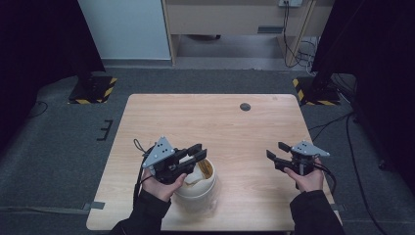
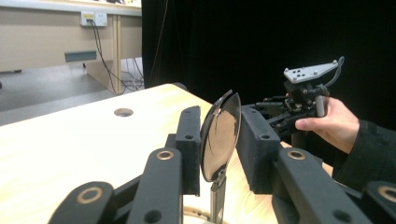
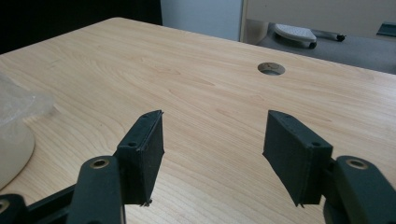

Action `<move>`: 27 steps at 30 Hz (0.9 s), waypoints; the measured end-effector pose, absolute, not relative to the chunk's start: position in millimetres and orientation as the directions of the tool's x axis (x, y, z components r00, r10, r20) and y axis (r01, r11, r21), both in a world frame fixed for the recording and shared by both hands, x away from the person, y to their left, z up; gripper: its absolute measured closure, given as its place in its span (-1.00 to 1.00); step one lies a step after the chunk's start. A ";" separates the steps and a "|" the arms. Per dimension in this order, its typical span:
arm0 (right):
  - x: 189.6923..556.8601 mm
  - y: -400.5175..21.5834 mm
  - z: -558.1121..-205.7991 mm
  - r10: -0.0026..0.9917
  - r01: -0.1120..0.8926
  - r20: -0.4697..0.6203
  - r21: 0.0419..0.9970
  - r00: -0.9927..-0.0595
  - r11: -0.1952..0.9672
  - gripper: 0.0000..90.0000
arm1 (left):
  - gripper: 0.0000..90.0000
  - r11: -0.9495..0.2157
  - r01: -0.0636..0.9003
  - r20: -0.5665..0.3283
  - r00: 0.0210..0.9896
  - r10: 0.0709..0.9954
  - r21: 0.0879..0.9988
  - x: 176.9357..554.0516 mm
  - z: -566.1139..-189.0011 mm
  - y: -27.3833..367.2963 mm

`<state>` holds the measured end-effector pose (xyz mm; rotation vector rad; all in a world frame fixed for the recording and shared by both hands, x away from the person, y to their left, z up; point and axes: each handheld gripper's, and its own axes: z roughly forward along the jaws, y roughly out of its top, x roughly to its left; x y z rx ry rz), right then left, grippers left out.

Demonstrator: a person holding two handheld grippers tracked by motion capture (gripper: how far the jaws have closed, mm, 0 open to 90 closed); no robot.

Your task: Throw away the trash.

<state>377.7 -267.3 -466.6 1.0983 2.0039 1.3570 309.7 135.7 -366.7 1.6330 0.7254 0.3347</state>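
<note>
In the left gripper view the left gripper [image 2: 219, 140] has its jaws closed on a metal spoon [image 2: 220, 135]; the pads press the bowl of the spoon from both sides, and the bowl stands upright, edge toward the camera. The spoon's handle drops straight down between the fingers [image 2: 189, 140] and is cut off by the bottom edge, so how far it reaches cannot be told. Just under it a thin curved pale rim shows, too little to name from that view.

From the high view, the left gripper [image 1: 198, 154] sits over a cream-coloured round container [image 1: 200, 188] at the near edge of the table [image 1: 220, 122]; its fingertips reach over the container's open mouth, where something brownish lies inside, too small and blurred to identify. The spoon is hidden there by the gripper's body.

The right gripper [image 3: 215, 149] has its jaws standing well apart with nothing but bare table between them. At the left edge of its view a pale curved form and a bit of crinkled clear film are cut off. Beyond the fingers a round hole [image 3: 271, 68] lies in the table top. In the high view the right gripper [image 1: 276, 152] is well apart from the container.
</note>
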 end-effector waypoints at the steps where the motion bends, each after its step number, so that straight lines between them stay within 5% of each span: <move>1: 377.8 -266.9 -466.9 0.824 0.349 0.046 0.918 -0.564 0.188 -0.16 | 0.49 -0.044 0.267 -0.182 0.759 0.624 0.963 309.8 -366.8 136.3; 10: 378.0 -268.0 -468.3 0.825 0.355 0.040 0.914 -0.564 0.199 -0.19 | -0.03 0.038 0.221 -0.194 0.744 0.639 0.974 303.5 -352.8 162.4; 17: 379.8 -274.0 -471.5 0.840 0.368 0.035 0.908 -0.541 0.199 -0.31 | -0.37 0.062 0.198 -0.178 0.649 0.740 0.978 304.9 -363.9 212.2; 27: 384.1 -284.0 -479.9 0.878 0.408 0.022 0.891 -0.478 0.199 -0.54 | -0.53 -0.022 0.390 -0.174 0.462 0.870 0.921 332.3 -436.1 267.0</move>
